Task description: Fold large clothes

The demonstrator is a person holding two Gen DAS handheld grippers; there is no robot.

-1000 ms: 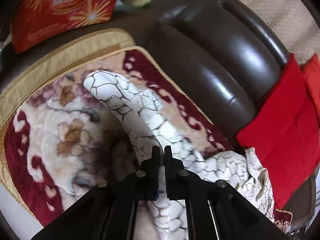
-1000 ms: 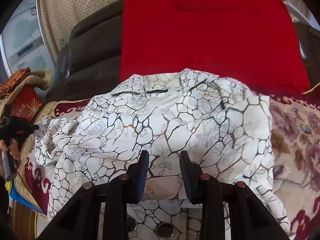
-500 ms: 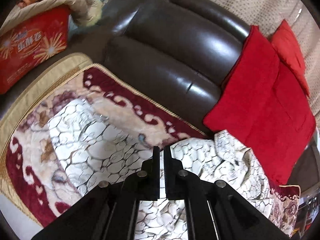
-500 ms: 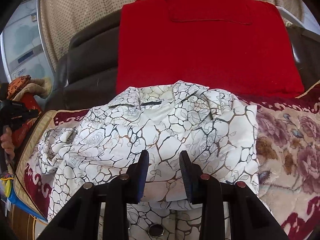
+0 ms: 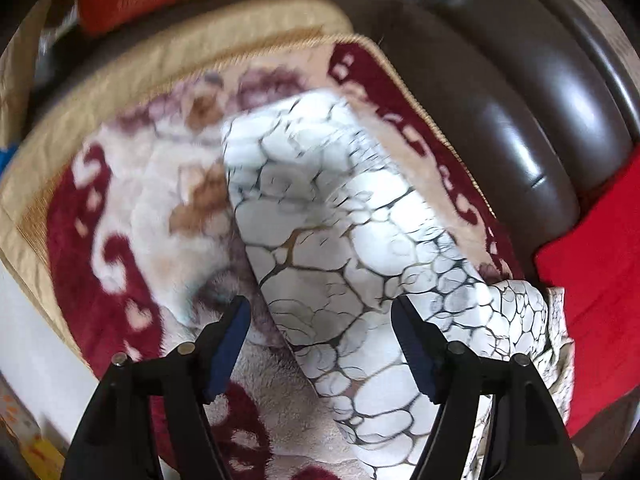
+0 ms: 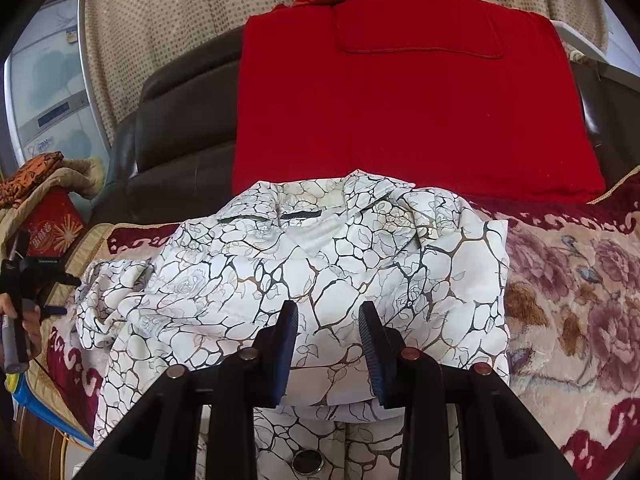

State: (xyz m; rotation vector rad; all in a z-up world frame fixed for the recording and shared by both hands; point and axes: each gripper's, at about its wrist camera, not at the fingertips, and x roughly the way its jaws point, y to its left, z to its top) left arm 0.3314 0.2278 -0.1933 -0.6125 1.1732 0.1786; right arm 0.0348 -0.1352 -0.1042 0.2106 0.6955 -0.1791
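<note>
A white jacket [image 6: 320,264] with a dark crackle print lies spread on the flowered blanket [image 6: 568,280] over the sofa seat, collar toward the backrest. My right gripper [image 6: 328,316] sits low over its near part. Padded cloth fills the narrow gap between the jaws, which are shut on that fold. One sleeve [image 5: 336,240] stretches away across the blanket [image 5: 132,216] in the left wrist view. My left gripper [image 5: 320,316] hangs just above the sleeve's near end. Its jaws are opening wide, and the pads stand clear of the cloth on both sides.
A dark leather sofa back [image 5: 540,92] rises behind, with a large red cushion [image 6: 400,96] against it. A red box [image 6: 52,228] and piled bedding sit at the far left. A person's hand [image 6: 30,316] holds the left tool there. A metal snap [image 6: 307,461] shows near the jacket's hem.
The left gripper was shut on the sleeve, swung up toward the sofa back, then came down again. It now stands wide open with the sleeve lying on the blanket. The right gripper stayed put.
</note>
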